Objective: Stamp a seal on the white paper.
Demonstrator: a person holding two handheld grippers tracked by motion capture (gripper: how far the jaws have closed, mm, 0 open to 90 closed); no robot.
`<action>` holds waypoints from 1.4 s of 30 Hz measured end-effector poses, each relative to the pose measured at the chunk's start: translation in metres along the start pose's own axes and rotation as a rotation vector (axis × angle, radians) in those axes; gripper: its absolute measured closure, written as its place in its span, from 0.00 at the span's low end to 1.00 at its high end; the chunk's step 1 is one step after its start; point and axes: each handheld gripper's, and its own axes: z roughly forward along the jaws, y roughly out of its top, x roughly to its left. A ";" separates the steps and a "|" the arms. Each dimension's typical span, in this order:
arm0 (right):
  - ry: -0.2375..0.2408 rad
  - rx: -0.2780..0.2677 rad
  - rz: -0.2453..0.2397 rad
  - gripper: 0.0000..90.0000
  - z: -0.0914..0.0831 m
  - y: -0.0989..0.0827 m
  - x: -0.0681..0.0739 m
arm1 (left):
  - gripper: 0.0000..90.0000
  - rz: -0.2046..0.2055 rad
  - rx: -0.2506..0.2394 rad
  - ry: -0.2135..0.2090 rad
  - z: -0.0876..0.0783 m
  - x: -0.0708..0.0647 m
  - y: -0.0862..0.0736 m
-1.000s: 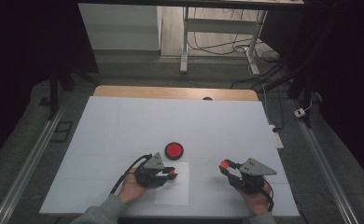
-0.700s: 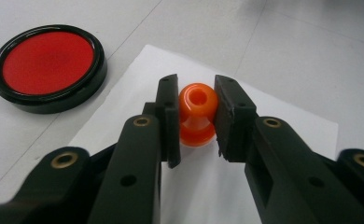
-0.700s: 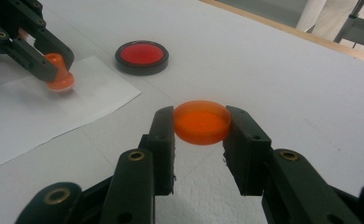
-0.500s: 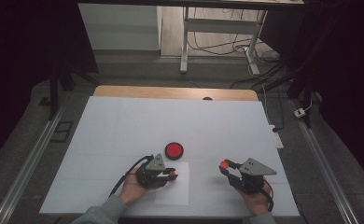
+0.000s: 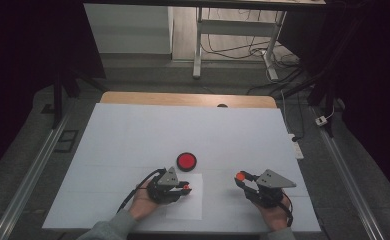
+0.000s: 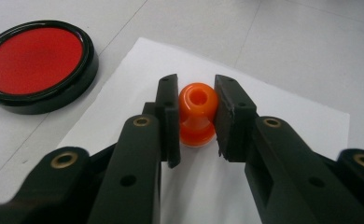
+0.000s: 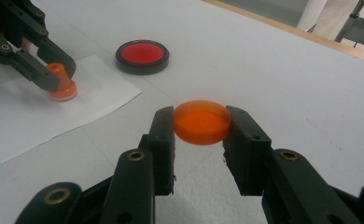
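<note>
An orange stamp with a round knob stands upright on a white sheet of paper, and my left gripper is shut on its stem. In the high view that left gripper sits over the paper. The same stamp also appears in the right gripper view, pressed to the sheet. My right gripper is shut on a shallow orange round cap, held just above the table; from above it is the right gripper. A red ink pad in a black round case lies just beyond the paper.
The white table top stretches wide beyond the ink pad, with a wooden strip along its far edge. Metal rails run down both sides of the table. A desk frame and cables stand on the floor behind.
</note>
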 end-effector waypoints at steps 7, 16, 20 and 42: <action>0.001 0.001 0.000 0.71 0.000 0.000 0.000 | 0.81 -0.002 -0.008 0.003 0.000 0.000 -0.002; 0.000 -0.002 -0.002 0.71 0.000 0.000 0.000 | 0.81 0.011 -0.007 0.009 0.000 -0.002 -0.002; -0.001 0.002 -0.001 0.71 0.000 0.000 0.000 | 0.81 0.010 -0.005 0.007 0.001 -0.001 -0.002; 0.001 0.001 -0.002 0.71 0.000 0.000 0.001 | 0.81 0.022 0.000 0.024 0.001 -0.004 -0.001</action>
